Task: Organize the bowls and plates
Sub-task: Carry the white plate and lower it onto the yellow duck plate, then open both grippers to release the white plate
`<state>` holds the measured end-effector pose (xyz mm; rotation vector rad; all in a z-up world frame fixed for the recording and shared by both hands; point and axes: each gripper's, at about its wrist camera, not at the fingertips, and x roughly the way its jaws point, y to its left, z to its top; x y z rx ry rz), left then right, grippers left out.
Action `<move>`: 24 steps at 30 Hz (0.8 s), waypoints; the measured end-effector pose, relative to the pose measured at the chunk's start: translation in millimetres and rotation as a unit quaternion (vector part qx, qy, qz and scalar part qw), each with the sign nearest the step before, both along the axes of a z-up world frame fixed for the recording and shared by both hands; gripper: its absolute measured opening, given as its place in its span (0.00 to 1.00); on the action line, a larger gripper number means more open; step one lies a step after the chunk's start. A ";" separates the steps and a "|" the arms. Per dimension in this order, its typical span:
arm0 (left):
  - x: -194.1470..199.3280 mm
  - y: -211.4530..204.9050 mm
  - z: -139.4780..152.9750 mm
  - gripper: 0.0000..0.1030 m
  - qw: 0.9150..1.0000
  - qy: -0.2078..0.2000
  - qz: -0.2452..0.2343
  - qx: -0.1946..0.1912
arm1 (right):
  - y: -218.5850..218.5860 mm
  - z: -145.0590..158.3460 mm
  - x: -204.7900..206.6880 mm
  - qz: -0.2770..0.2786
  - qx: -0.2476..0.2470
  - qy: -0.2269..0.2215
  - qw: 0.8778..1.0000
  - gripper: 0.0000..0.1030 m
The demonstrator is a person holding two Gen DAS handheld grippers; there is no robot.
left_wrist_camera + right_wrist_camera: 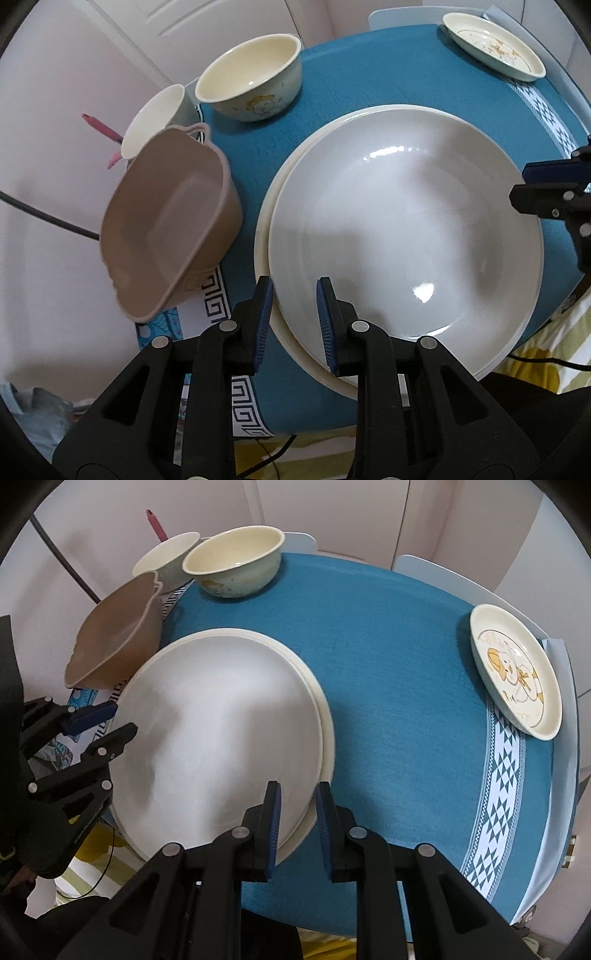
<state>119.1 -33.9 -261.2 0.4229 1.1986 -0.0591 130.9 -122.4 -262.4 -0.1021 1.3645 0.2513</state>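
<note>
A large white plate [406, 229] lies stacked on a cream plate [269, 206] on the blue tablecloth. My left gripper [294, 295] is open, its fingers straddling the plates' near rim. My right gripper [297, 797] is open, straddling the opposite rim of the white plate [221, 738]; it shows at the right edge of the left wrist view [535, 184]. A brown two-handled bowl [170, 229], a cream cartoon bowl [251, 81] and a white bowl [155, 114] stand at the table's left side. A small cartoon plate [517, 672] lies at the far right.
The tablecloth [388, 646] has patterned borders at the table edges. A pink-handled utensil [103, 129] sticks out behind the white bowl. A black cable [44, 218] hangs off the left. Walls and cupboard doors stand close behind.
</note>
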 end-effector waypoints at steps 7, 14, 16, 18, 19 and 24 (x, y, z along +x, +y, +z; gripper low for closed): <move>5.7 -0.7 -0.2 0.21 1.000 -0.003 0.004 -0.008 | -1.3 -0.8 -1.8 -0.005 0.002 0.001 1.000 0.17; 5.5 5.8 21.8 0.21 0.999 -0.012 0.010 -0.040 | -10.6 18.1 -2.4 -0.029 0.019 -0.021 0.999 0.17; 8.0 7.8 40.5 0.23 0.998 -0.027 0.014 -0.057 | -15.4 31.8 -2.4 -0.040 0.029 -0.035 0.998 0.17; 11.4 11.2 58.5 0.31 0.996 -0.043 0.014 -0.076 | -20.7 44.6 -1.9 -0.050 0.044 -0.047 0.997 0.17; 13.8 11.9 69.4 0.53 0.995 -0.055 0.013 -0.085 | -23.7 50.1 -1.7 -0.055 0.051 -0.051 0.996 0.17; 20.1 4.3 110.3 1.00 0.986 -0.120 -0.023 -0.116 | -49.6 79.2 -5.3 -0.112 0.079 -0.105 0.985 0.97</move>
